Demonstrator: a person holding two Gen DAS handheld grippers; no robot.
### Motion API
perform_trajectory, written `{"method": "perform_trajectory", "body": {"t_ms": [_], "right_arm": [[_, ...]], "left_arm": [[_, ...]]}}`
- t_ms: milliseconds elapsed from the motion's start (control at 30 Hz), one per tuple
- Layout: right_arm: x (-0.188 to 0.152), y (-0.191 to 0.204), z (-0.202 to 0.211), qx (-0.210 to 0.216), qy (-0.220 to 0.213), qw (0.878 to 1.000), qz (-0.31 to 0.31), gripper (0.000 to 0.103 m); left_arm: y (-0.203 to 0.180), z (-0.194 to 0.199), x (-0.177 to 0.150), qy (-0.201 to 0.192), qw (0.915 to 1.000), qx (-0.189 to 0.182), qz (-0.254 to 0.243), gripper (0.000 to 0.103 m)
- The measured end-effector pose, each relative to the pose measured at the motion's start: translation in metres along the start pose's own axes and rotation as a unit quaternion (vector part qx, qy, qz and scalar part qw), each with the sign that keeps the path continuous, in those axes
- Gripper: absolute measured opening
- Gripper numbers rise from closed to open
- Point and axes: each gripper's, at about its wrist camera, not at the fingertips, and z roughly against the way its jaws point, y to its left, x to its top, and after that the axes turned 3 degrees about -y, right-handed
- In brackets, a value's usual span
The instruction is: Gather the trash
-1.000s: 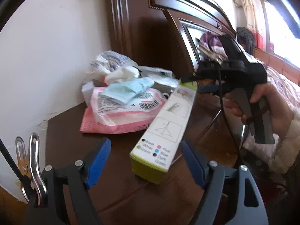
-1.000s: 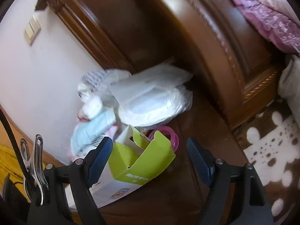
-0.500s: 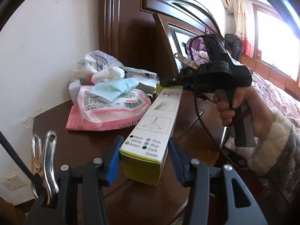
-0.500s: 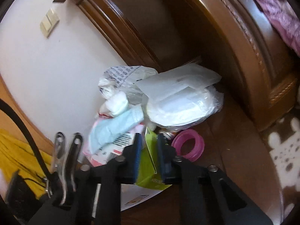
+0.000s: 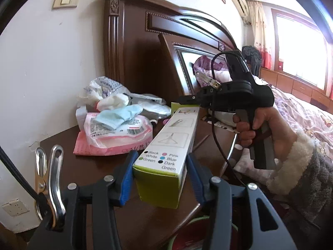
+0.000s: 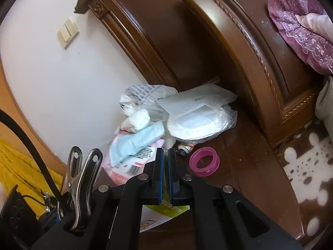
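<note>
I hold the long green-and-white cardboard box [image 5: 166, 152] above the brown wooden counter [image 5: 100, 170]: my left gripper [image 5: 160, 177] clamps its near end, my right gripper [image 6: 165, 170] pinches its far flap at 1 o'clock, long axis pointing there.

The long cardboard box [image 5: 166, 145] between the left tool's [image 5: 161, 175] blue pads [image 5: 127, 179] was white on top and lime green at its end, with small coloured dots beside printed colour names. Beyond that tool lay a pink-and-white plastic packet [image 5: 116, 133] bearing a black barcode, with a pale blue cloth [image 5: 119, 115] on it. The tabletop [image 5: 100, 170] was dark brown wood. Ahead of the right tool [image 6: 165, 166], whose frame was black, sat a magenta plastic ring [image 6: 204, 162] and a clear bag of white pads [image 6: 197, 120]. To its right the bed blanket [image 6: 308, 162] was brown with white spots.
</note>
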Motion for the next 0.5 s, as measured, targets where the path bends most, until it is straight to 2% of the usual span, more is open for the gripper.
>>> {"method": "perform_trajectory", "body": {"t_ms": [500], "right_arm": [[-0.025, -0.007, 0.064, -0.022, -0.004, 1.000, 0.004, 0.005]], "left_arm": [[-0.045, 0.026, -0.006, -0.013, 0.9976, -0.048, -0.049, 0.050]]}}
